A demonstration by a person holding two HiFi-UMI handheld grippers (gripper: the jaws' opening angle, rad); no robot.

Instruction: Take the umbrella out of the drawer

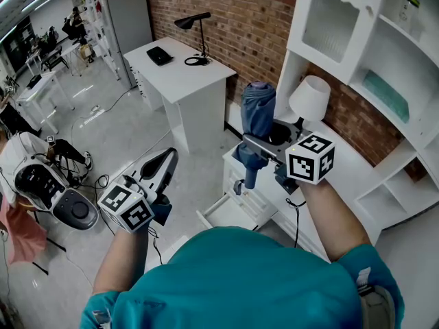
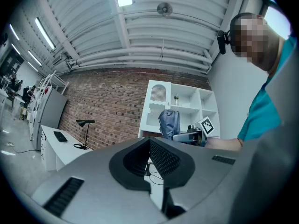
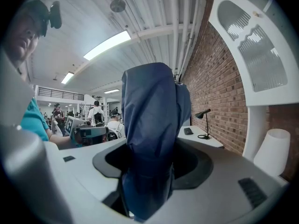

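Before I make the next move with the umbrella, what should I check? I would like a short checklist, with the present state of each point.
1. Grip: the right gripper has its jaws closed on the folded blue umbrella. ok.
2. Umbrella out of the drawer: it is held upright above it. ok.
3. Left gripper free to help: jaws together, nothing between them. ok.
4. Clearance from the white table lamp: the head view shows a gap beside the umbrella. ok.
5. Drawer closed: it stands pulled out. not ok.
6. Firmness of the grip on the loose fabric: cannot tell.
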